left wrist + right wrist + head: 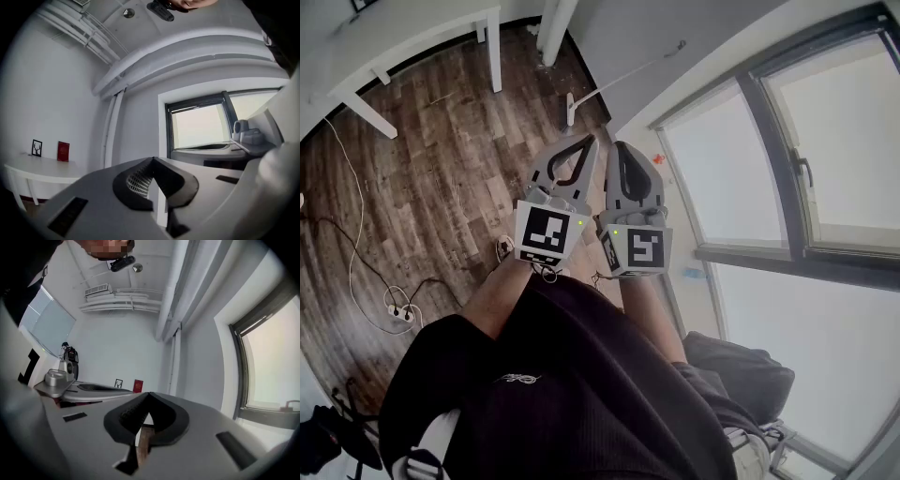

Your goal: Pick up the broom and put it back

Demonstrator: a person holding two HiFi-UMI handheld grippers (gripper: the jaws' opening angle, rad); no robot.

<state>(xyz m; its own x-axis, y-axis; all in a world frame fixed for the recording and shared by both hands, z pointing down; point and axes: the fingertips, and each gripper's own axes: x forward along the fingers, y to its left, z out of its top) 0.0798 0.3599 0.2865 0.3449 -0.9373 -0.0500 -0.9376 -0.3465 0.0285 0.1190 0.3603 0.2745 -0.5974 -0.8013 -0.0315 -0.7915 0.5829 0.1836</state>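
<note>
I see two tools, left gripper [587, 142] and right gripper [620, 147] side by side, level over the wood floor [441, 169], both jaw pairs clenched on nothing, one broom [619, 80] leaning on the wall [637, 42] just ahead.

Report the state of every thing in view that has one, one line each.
left gripper: shut, nothing between the jaws.
right gripper: shut, nothing held.
window: looks closed.
white pole: leaning against the wall, untouched; cannot tell whether it is the broom.
power strip: lying on the floor, cables running to it.
</note>
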